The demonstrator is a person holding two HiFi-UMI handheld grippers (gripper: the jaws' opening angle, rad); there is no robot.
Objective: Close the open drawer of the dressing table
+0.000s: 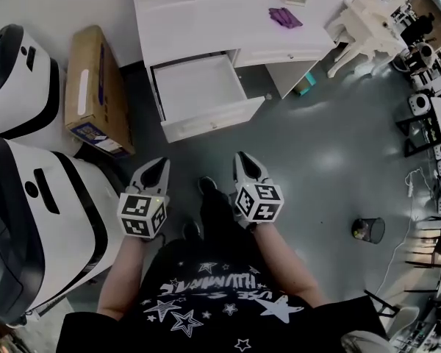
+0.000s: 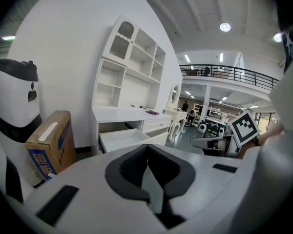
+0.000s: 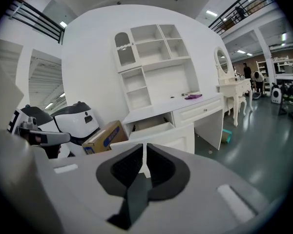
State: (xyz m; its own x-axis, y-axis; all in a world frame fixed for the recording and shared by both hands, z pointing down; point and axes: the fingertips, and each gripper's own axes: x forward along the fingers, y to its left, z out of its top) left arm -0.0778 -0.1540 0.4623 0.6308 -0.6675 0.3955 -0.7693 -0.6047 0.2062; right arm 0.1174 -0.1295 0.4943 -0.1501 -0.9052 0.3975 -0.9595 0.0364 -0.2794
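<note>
Left gripper (image 1: 156,169) and right gripper (image 1: 245,165), both pinched closed and empty, are facing the open drawer (image 1: 202,87), its front panel lying crosswise ahead, left slightly nearer.

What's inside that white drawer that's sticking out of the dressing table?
The open white drawer shows only its bare white bottom; nothing lies in the visible part. Its back end is hidden under the white dressing table top.

The glossy grey floor (image 1: 331,168) carries a white dressing table (image 1: 206,20), a brown cardboard box (image 1: 95,87) just beside it, and a small dark round bin (image 1: 369,229) well apart. A purple cloth-like item (image 1: 284,16) lies on the tabletop.
</note>
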